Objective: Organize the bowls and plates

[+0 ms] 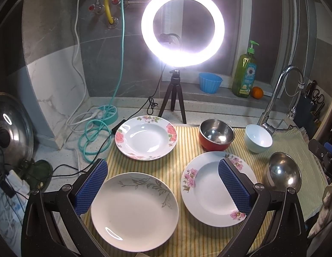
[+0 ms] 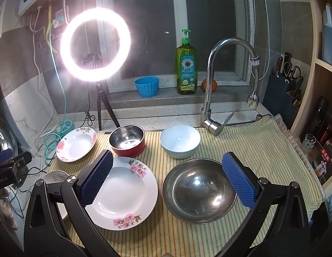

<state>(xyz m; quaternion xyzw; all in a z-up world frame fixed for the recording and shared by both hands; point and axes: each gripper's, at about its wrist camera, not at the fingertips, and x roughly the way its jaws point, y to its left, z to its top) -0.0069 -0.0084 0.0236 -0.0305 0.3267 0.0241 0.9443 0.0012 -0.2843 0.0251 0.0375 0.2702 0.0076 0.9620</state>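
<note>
Three plates lie on a striped cloth (image 1: 187,239): a grey-leaf plate (image 1: 135,212) near me, a pink-flower plate (image 1: 211,190) to its right, a red-rose plate (image 1: 146,137) behind. Farther back stand a red steel-lined bowl (image 1: 216,135) and a pale blue bowl (image 1: 257,138); a large steel bowl (image 1: 282,172) sits at the right. My left gripper (image 1: 163,177) hangs open above the two near plates, holding nothing. My right gripper (image 2: 167,173) is open over the pink-flower plate (image 2: 125,194) and the large steel bowl (image 2: 199,190), also bare.
A ring light on a tripod (image 1: 175,98) stands behind the cloth. A tap (image 2: 211,98) rises at the back right. On the sill are a blue cup (image 1: 210,82), a soap bottle (image 1: 245,77) and an orange (image 1: 257,92). Cables and a pot lid (image 1: 11,132) crowd the left.
</note>
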